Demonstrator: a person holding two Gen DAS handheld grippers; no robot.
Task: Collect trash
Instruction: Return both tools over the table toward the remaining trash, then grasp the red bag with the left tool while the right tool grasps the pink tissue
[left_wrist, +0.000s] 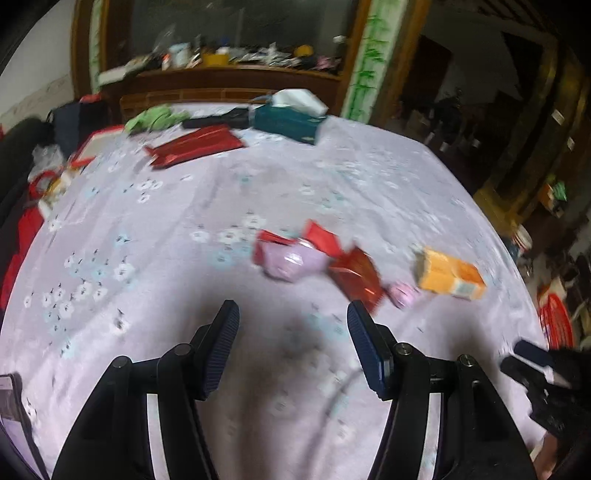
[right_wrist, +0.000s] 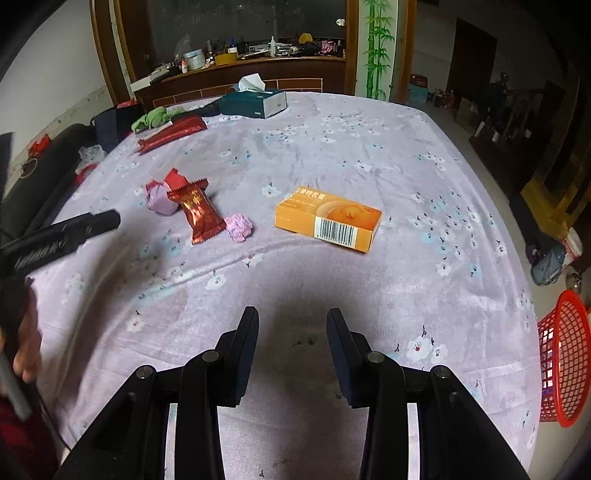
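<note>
On the lilac flowered tablecloth (right_wrist: 332, 155) lie an orange carton with a barcode (right_wrist: 328, 218), a dark red snack wrapper (right_wrist: 197, 216), a crumpled pink paper ball (right_wrist: 239, 226) and a lilac-and-red wrapper bundle (right_wrist: 160, 195). The blurred left wrist view shows the same orange carton (left_wrist: 450, 275), red wrapper (left_wrist: 356, 277) and lilac bundle (left_wrist: 291, 260). My left gripper (left_wrist: 291, 314) hovers open before the bundle, nothing between its fingers. My right gripper (right_wrist: 291, 317) stands open and empty, short of the carton. The left gripper (right_wrist: 110, 219) also shows at that view's left edge.
A red mesh basket (right_wrist: 565, 354) stands on the floor beyond the table's right edge. At the far side lie a teal tissue box (right_wrist: 255, 101), a green cloth (right_wrist: 157, 116) and long red packets (right_wrist: 171, 134). A cluttered wooden shelf (right_wrist: 240, 62) runs behind.
</note>
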